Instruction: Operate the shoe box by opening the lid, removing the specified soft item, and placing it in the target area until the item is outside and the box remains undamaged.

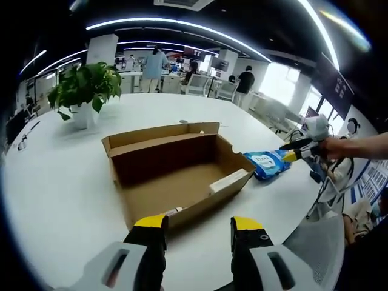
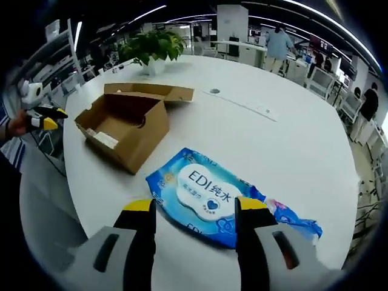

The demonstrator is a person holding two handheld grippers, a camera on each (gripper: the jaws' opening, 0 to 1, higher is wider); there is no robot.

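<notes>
The right gripper (image 2: 194, 209) hovers with its 2 jaws spread over the blue wipes pack (image 2: 212, 197), which lies flat on the white table (image 2: 291, 139) just beside the open shoe box (image 2: 124, 124). The left gripper (image 1: 199, 227), jaws also spread and holding nothing, faces the box near the table's edge.

Open-plan office: round white table (image 1: 73, 200), potted plant (image 1: 85, 88), curved ceiling light strips (image 1: 182, 24) (bright windows (image 1: 282, 82) beyond)

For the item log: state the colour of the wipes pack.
Blue with a white label, the wipes pack lies on the table, clearest in the right gripper view.
</notes>
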